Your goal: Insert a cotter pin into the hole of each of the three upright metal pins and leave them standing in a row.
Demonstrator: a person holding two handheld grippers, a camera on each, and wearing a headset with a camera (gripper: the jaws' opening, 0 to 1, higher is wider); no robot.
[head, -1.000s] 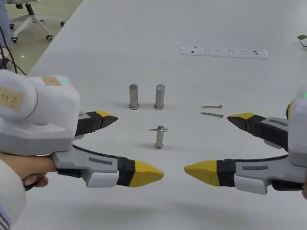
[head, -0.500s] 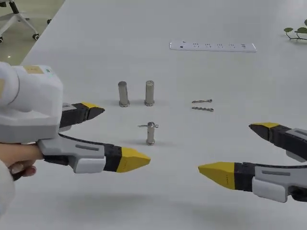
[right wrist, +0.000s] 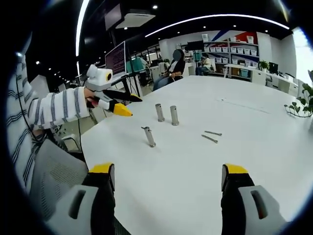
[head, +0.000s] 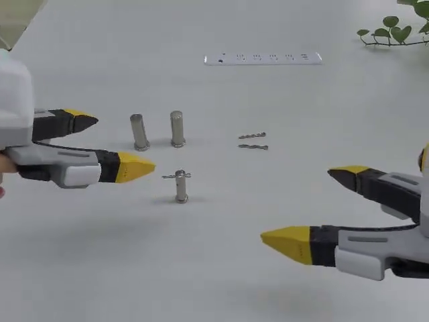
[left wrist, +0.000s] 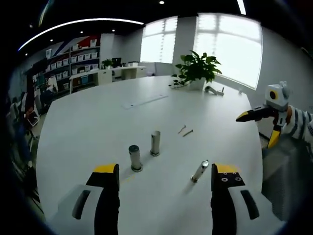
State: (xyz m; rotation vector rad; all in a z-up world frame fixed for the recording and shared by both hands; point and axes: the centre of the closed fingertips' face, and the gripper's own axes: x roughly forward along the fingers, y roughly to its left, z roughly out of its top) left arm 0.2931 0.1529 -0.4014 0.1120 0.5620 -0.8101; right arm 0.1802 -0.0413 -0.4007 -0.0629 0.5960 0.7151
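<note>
Your L gripper (head: 126, 143) & R gripper (head: 295, 204) both wide, empty. Toward table (head: 201, 268) far edge: power strip (head: 263, 59), plant (head: 392, 30); open tabletop nr you.

1. Upright metal pins: 3, namely rear-left pin (head: 139, 132), rear-right pin (head: 177, 129) and front pin (head: 181, 188).
2. Cotter pins: 3, namely 1 fitted cotter pin (head: 175, 176) through the front pin, plus 2 loose: upper cotter pin (head: 252, 135) and lower cotter pin (head: 253, 146).
3. Handheld grippers: 2, namely left gripper (head: 125, 143) and right gripper (head: 295, 204).
4. Power strip (head: 263, 59): 1.
5. Potted plant (left wrist: 197, 68): 1.
6. Table (head: 301, 100): 1.
</note>
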